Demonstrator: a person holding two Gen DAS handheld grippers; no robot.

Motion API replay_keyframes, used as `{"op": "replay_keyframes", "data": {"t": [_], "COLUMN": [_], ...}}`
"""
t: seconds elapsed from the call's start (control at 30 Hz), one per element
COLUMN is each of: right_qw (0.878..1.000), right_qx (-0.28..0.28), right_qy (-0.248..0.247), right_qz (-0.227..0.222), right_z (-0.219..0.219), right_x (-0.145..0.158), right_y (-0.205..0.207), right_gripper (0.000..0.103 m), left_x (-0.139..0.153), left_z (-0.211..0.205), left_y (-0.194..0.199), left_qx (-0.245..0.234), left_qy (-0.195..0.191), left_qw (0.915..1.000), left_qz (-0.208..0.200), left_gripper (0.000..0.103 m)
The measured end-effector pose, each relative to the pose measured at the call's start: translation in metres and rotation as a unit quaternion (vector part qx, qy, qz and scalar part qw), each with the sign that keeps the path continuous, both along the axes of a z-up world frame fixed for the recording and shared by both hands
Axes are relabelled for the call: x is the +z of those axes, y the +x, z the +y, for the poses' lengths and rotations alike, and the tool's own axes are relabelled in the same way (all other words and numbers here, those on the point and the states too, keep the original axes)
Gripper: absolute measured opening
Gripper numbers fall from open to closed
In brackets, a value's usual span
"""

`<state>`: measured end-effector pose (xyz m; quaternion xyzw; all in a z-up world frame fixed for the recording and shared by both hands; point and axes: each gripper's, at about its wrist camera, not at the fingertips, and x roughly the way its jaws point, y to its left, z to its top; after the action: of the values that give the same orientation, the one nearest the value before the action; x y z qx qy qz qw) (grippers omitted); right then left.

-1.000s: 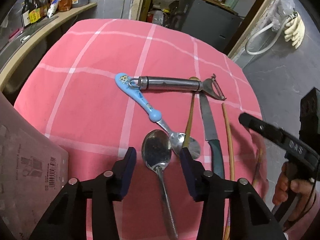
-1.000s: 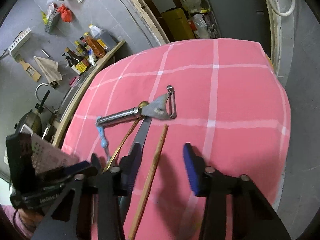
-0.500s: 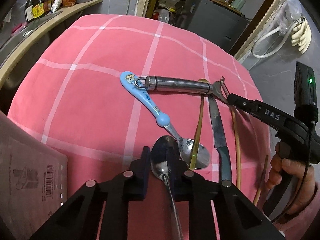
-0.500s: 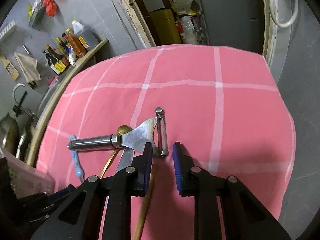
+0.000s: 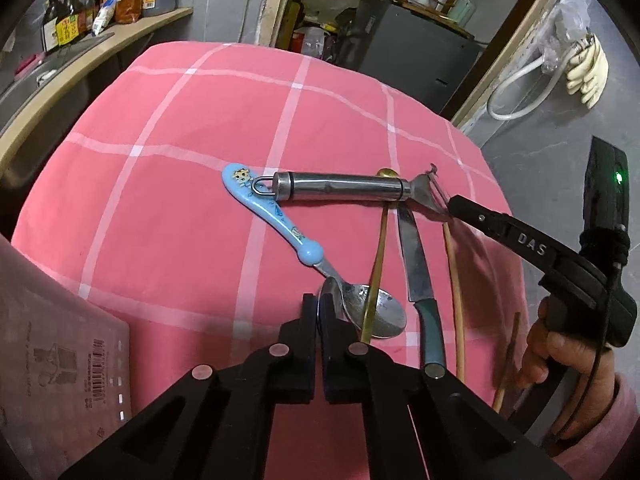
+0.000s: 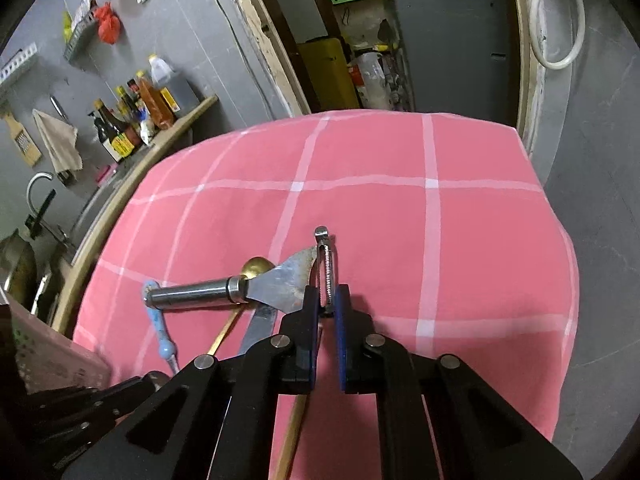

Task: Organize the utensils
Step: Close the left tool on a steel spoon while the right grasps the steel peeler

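- The left tongs are seen clenched on the bowl edge of a plain steel spoon, held near the front edge of the pink checked cloth on the bench.
- The right tongs are closing around the blade head of a steel peeler; the serrated blade is seen between the pads, which appear to press on it.
- The peeler's handle is laid across the cloth, its hanging ring resting over the tip of a blue-handled child's spoon.
- A gold spoon, a green-handled knife and a wooden chopstick are laid roughly side by side, their far ends tucked under or beside the peeler.
- A second chopstick is seen at the cloth's right edge, beside the person's hand.
- The far half of the cloth is left bare up to its rounded far edge, and the floor is open past the right edge.
- A pale plastic box is seen at the lower left, against the cloth's edge.
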<state>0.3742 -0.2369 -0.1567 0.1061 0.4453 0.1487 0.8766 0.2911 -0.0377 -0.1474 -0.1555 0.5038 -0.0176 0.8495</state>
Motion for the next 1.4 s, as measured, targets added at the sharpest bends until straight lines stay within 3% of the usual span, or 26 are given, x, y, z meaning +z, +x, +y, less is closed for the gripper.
{"op": "replay_keyframes", "data": {"t": [0.23,0.83,0.93,1.13,1.17,1.27,1.4], "right_qw": [1.000,0.995,0.997,0.999,0.999,0.997,0.993], "right_qx": [-0.017,-0.006,0.005,-0.010,-0.013,-0.020,-0.036], "right_qy": [0.019,0.030,0.034,0.035,0.037,0.047,0.076], "right_qz": [-0.017,-0.092,-0.075,0.016,0.028,0.063,0.079], "right_z": [-0.016,-0.025,-0.021,-0.024,-0.024,-0.025,-0.026], "right_x": [0.009,0.075,0.068,0.020,0.012,-0.010,-0.026], "right_y": [-0.012,-0.029,-0.027,-0.019,-0.018,-0.013,-0.011], "right_gripper": [0.007,0.000,0.000,0.003,0.007,0.035,0.035], "left_x": [0.005,0.055,0.058,0.046,0.043,0.039,0.037], "left_z": [0.003,0.004,0.004,0.002,0.003,0.004,0.005], "left_y": [-0.007,-0.011,-0.008,-0.003,-0.002,-0.001,-0.001], "left_qx": [-0.003,0.008,0.008,0.008,0.011,0.017,0.020], "left_qy": [-0.019,-0.004,-0.004,0.003,0.000,-0.001,0.002], "left_qw": [0.9997,0.9963,0.9963,0.9982,0.9985,0.9987,0.9988], "left_qz": [-0.011,-0.085,-0.086,-0.059,-0.054,-0.048,-0.044], "left_gripper": [0.002,0.002,0.002,0.002,0.002,0.002,0.002]}}
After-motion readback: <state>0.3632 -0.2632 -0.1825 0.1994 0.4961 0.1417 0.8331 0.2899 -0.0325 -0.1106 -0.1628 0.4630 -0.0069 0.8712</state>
